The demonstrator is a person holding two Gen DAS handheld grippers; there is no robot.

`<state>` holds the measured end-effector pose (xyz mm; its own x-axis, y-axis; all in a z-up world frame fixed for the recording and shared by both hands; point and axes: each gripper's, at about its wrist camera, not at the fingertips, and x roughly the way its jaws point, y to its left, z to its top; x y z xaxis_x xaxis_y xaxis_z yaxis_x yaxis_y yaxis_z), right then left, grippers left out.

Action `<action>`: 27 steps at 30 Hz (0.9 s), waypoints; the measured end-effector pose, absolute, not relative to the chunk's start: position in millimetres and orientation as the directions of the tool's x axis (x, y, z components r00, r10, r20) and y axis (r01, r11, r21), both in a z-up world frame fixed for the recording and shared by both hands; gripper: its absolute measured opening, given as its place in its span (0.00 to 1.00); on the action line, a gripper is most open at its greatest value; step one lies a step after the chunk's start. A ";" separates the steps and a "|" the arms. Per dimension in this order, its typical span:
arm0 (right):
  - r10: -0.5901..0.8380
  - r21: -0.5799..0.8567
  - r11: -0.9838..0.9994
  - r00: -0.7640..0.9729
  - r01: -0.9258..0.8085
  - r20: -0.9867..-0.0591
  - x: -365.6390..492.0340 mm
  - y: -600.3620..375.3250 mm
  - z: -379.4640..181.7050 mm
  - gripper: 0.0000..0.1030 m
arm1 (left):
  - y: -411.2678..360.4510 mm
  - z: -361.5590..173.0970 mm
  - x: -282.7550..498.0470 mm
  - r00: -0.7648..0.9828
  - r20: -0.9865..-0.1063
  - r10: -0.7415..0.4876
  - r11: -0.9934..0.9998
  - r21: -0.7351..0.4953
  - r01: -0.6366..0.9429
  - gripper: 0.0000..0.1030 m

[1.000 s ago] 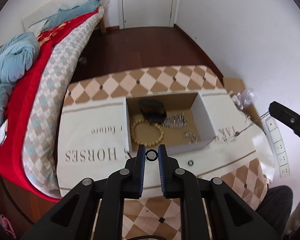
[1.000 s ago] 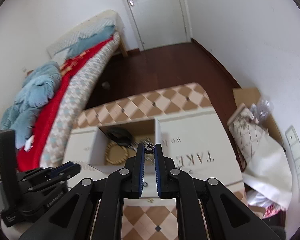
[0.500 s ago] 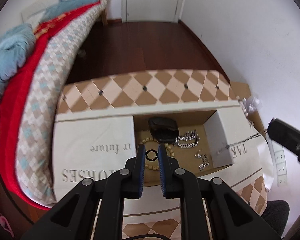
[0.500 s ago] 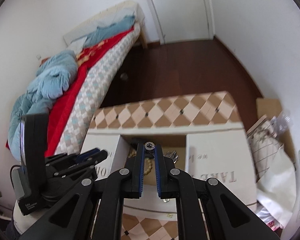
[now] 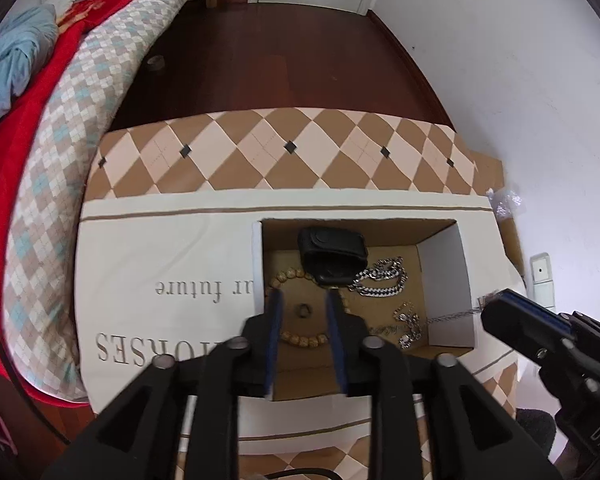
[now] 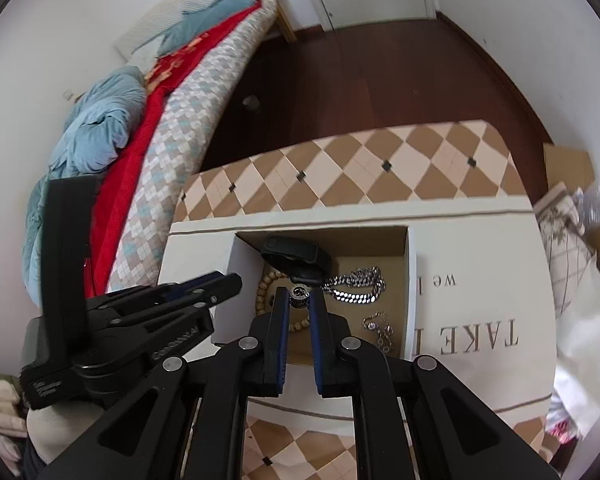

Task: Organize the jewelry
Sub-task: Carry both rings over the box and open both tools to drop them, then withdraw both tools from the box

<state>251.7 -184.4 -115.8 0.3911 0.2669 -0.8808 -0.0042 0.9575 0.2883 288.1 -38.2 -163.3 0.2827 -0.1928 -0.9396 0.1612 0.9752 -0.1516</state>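
An open cardboard box (image 5: 444, 264) sits on the patterned table. It holds a wooden bead bracelet (image 5: 300, 338), a black pouch (image 5: 332, 250), a silver chain (image 5: 380, 280) and a small silver piece (image 5: 408, 320). My left gripper (image 5: 303, 300) is open above the box, and a small ring (image 5: 302, 311) lies below between its fingers. My right gripper (image 6: 299, 298) is shut on a silver ring with a thin chain (image 5: 456, 313) trailing into the box, seen at the right in the left wrist view.
The box flaps (image 5: 160, 288) lie spread out with printed words. A bed (image 5: 40, 128) with red and blue covers stands left. A white wall (image 5: 520, 80) and a cardboard carton (image 6: 568, 168) are on the right. Dark wood floor (image 5: 280, 60) lies beyond.
My left gripper moved forward over the box and opened, and the ring it held now lies in the box. My right gripper came closer over the box with its ring.
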 end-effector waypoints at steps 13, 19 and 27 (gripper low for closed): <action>0.069 0.120 0.988 0.419 0.097 -0.905 238.5 -205.3 -109.3 0.73 | -21.8 -134.9 271.5 0.396 -0.916 -0.063 0.995 -0.025 0.101 0.94; -0.086 -0.056 0.994 0.374 0.092 -0.923 227.1 -204.5 -130.9 0.93 | -17.7 -132.3 245.7 0.429 -0.903 -0.027 0.996 0.011 0.085 0.96; -0.136 -0.105 0.990 0.405 0.098 -0.904 207.0 -198.5 -127.5 1.00 | -18.7 -123.4 223.0 0.456 -0.890 -0.013 0.996 0.026 0.080 0.96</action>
<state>207.0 -198.5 -127.5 0.4052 -0.1358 -0.9041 0.0983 0.9896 -0.1046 223.0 -18.7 -123.4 0.4561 -0.0133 -0.8898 0.0801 0.9964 0.0262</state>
